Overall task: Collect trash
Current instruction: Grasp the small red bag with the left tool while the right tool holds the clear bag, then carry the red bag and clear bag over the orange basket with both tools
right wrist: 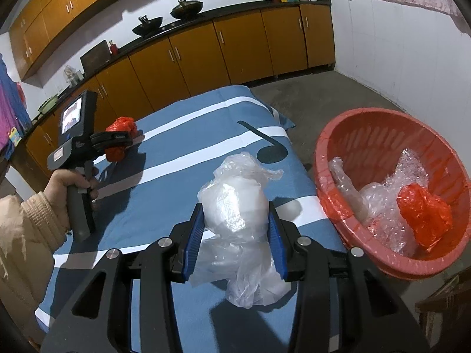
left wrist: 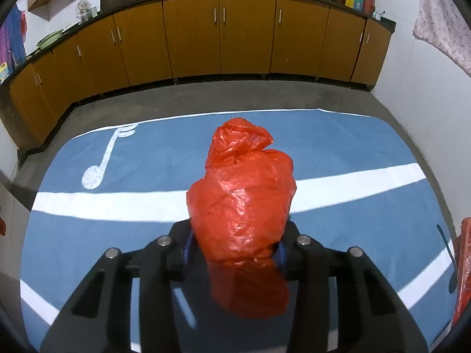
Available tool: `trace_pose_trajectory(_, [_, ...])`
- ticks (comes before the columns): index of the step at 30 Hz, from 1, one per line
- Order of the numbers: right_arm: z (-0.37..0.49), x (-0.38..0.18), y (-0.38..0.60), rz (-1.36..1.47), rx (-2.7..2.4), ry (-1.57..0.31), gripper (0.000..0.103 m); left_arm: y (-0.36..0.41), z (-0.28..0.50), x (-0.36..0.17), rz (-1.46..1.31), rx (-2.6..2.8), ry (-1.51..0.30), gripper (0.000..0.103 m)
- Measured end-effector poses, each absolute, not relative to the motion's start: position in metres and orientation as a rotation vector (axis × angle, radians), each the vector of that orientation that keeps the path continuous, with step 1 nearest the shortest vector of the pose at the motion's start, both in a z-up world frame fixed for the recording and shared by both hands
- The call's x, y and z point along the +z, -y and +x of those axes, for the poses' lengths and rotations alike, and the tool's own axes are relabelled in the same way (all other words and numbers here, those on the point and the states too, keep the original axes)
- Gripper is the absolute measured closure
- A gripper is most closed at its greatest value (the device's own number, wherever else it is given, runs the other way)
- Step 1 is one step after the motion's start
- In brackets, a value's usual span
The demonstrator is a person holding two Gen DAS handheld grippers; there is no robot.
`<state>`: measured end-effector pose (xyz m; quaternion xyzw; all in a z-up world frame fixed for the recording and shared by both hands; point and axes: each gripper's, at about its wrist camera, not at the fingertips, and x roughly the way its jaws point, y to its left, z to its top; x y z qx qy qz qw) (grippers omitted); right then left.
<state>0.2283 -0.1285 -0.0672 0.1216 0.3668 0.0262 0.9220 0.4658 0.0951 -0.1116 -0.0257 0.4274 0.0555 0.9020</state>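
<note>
My left gripper (left wrist: 234,250) is shut on a crumpled red plastic bag (left wrist: 241,194) and holds it above the blue cloth; the bag hides the blue pads. In the right wrist view the left gripper (right wrist: 117,144) and its red bag (right wrist: 122,128) show at the left, held by a hand. My right gripper (right wrist: 235,235) is shut on a wad of clear plastic (right wrist: 235,206) above the cloth. A red basket (right wrist: 362,144) stands to the right, holding bubble wrap (right wrist: 391,203) and a red bag (right wrist: 424,214).
A blue cloth with white stripes and music notes (left wrist: 147,170) covers the table (right wrist: 164,194). Orange cabinets (left wrist: 191,35) line the far wall beyond a grey floor (left wrist: 206,97). The basket's edge (left wrist: 463,264) shows at the right of the left wrist view.
</note>
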Motion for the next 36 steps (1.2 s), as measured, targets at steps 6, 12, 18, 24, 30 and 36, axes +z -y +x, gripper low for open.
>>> trace_pose_trajectory(6, [0.211, -0.051, 0.129, 0.254, 0.047, -0.716, 0.061, -0.089, 0.416, -0.089, -0.017, 0.092, -0.822, 0.062])
trace_pose_trajectory(12, [0.189, -0.034, 0.132, 0.238, 0.026, -0.68, 0.061, -0.069, 0.34, -0.055, 0.039, 0.046, -0.739, 0.062])
trace_pose_trajectory(18, [0.163, -0.02, 0.145, 0.222, -0.03, -0.643, 0.061, -0.049, 0.277, -0.029, 0.002, -0.014, -0.702, 0.062])
trace_pose_trajectory(24, [0.14, -0.013, 0.162, 0.211, -0.094, -0.619, 0.061, -0.023, 0.227, -0.01, 0.002, -0.063, -0.661, 0.062])
trace_pose_trajectory(30, [0.124, -0.013, 0.18, 0.196, -0.169, -0.606, 0.061, 0.001, 0.197, -0.003, 0.009, -0.108, -0.639, 0.061])
trace_pose_trajectory(36, [0.118, -0.013, 0.194, 0.142, -0.24, -0.597, 0.061, 0.028, 0.185, -0.009, 0.045, -0.158, -0.638, 0.061])
